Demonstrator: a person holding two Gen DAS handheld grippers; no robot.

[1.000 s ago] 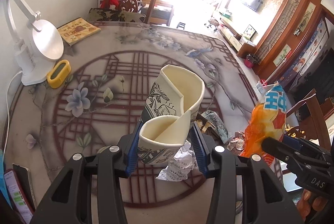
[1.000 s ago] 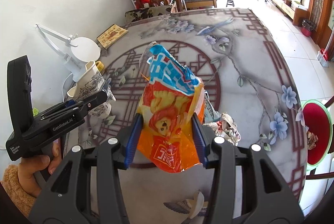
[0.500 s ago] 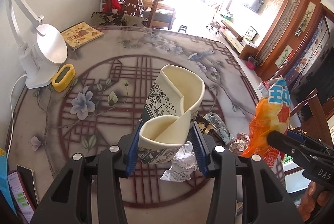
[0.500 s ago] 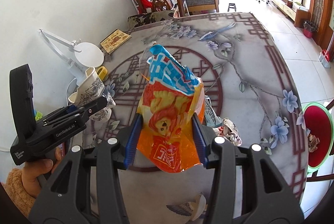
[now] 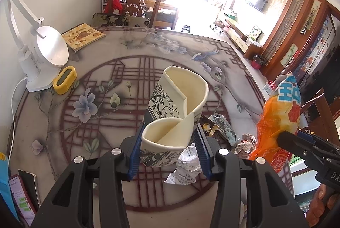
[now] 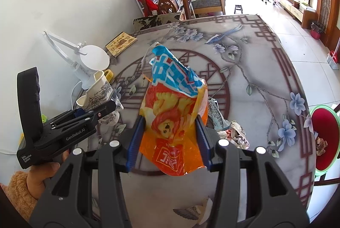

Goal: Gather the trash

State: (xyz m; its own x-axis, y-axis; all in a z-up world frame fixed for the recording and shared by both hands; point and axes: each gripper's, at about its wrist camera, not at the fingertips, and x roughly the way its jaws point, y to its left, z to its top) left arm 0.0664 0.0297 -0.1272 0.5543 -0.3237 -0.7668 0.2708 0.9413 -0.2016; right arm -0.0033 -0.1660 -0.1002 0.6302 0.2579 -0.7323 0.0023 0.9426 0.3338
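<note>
Left wrist view: I am holding two crushed paper cups (image 5: pixel 170 119), nested and printed with black ink drawings, in the left gripper (image 5: pixel 169 148); its blue pads are pressing the lower cup from both sides at a partly closed width, well above the table (image 5: pixel 131 53). Compared with a second ago the table pattern is sitting slightly lower and the desk lamp (image 5: pixel 45 53) slightly larger in frame, yet the grip and the cups are looking unchanged, so I am judging this a pause with both pieces secured, not a new pickup. Below the cups, a crumpled printed paper (image 5: pixel 187 168), a torn wrapper (image 5: pixel 223 126) and a foil wad (image 5: pixel 246 143) are lying together on the table, not yet collected. Right wrist view: the right gripper (image 6: pixel 169 144) is clamping an orange snack bag (image 6: pixel 174 121) with a blue top and a cartoon lion, its jaws likewise partly closed on the bag's middle; the bag is hanging clear of the table as before. Legible writing: the left gripper's body is reading "GenRobot.AI" and "Data Acquisition System"; the right gripper's body, seen from the left wrist, is showing "DAS". The bag's large characters and the booklet (image 6: pixel 121 43) by the wall are not readable to me.
</note>
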